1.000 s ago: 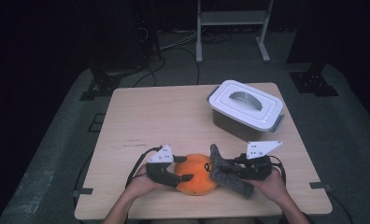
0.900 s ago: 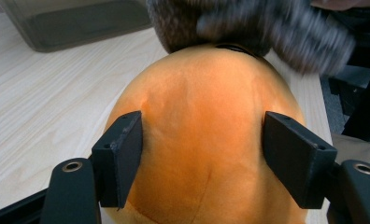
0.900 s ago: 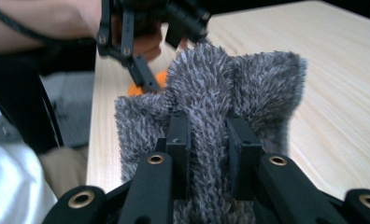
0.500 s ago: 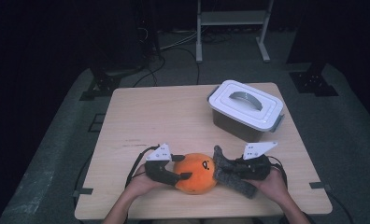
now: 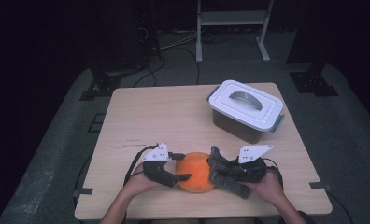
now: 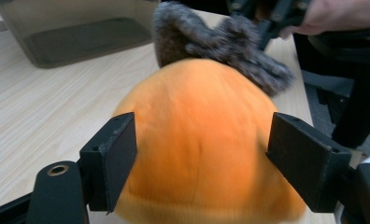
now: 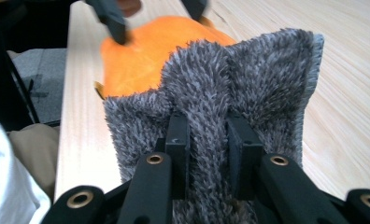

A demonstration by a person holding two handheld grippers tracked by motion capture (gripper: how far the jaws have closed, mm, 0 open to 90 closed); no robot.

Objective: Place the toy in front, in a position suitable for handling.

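Two grippers work at the near edge of the pale wooden table. The left gripper has its jaws spread wide around the round orange plush ball, flanking it on either side. Just to the ball's right, the right gripper pinches a fold of grey shaggy cloth lying against the ball. Farther back right stands a lidded grey plastic box.

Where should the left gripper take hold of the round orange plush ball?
Across its widest middle, coming from the person's left. The round orange plush ball bulges between the open left gripper jaws, and the grey fuzzy cloth pinched by the right gripper covers its far side.
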